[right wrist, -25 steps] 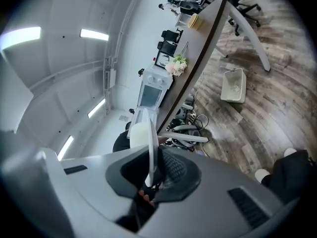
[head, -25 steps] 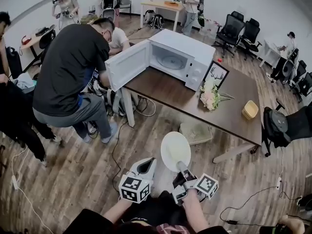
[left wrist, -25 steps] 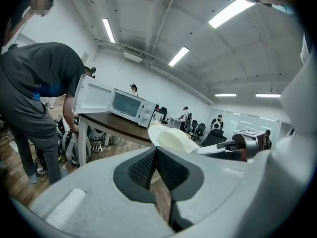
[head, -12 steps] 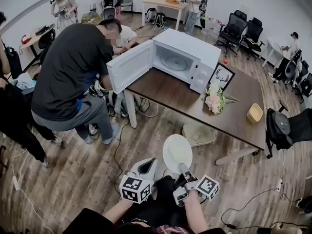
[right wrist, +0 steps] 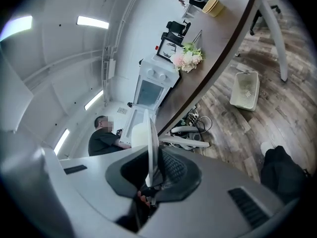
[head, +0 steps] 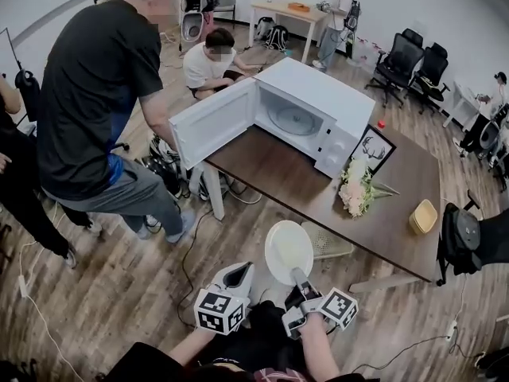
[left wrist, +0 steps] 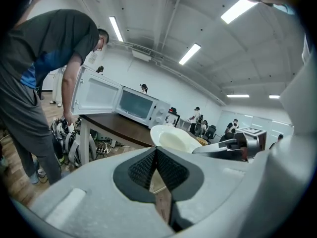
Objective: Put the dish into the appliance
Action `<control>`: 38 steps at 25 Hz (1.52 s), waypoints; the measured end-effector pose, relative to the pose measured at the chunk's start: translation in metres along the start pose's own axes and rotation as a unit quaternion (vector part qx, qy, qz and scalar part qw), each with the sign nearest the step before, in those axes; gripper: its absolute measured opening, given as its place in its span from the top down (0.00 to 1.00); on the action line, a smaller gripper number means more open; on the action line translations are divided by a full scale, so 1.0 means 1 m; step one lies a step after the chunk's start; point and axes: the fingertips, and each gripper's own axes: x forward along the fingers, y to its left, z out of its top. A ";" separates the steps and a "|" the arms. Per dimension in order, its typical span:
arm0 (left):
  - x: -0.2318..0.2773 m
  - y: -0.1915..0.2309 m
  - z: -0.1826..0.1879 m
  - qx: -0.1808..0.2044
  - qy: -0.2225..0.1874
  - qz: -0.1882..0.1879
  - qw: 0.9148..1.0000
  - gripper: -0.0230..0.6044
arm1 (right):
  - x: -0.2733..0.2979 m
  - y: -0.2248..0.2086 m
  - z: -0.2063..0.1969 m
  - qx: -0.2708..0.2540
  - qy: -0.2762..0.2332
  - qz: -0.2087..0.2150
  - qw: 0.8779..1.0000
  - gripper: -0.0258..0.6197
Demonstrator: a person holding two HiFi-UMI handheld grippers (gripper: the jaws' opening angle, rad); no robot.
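Observation:
The dish is a white plate [head: 288,249], and my right gripper [head: 297,277] is shut on its near rim and holds it above the wooden floor. In the right gripper view the plate [right wrist: 151,144] stands edge-on between the pads. My left gripper [head: 242,272] hangs just left of the plate, shut and with nothing in it. Its pads meet in the left gripper view [left wrist: 156,155], where the plate [left wrist: 173,139] shows to the right. The white microwave [head: 312,110] stands on the dark table [head: 278,169] ahead. Its door [head: 213,123] is swung wide open to the left.
A person in a black shirt [head: 99,78] stands at the table's left end with a hand near the open door. Pink flowers [head: 355,191], a framed picture [head: 374,148] and a yellow bowl [head: 422,216] are on the table. A white basket [head: 328,242] lies under it.
Both grippers and the plate have moved toward the table, so the microwave looks nearer. The person in black has straightened up and now stands closer on the left.

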 end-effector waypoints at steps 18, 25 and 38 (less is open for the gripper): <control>0.124 -0.018 0.036 -0.016 -0.024 0.057 0.998 0.95 | 0.060 -0.018 0.118 -0.009 0.065 0.024 0.998 0.90; 0.144 -0.022 0.040 -0.015 -0.026 0.070 0.997 0.95 | 0.070 -0.026 0.138 0.000 0.074 0.027 0.997 0.90; 0.182 0.021 0.061 -0.010 -0.020 0.071 0.997 0.95 | 0.121 -0.020 0.148 0.026 0.070 0.035 0.997 0.90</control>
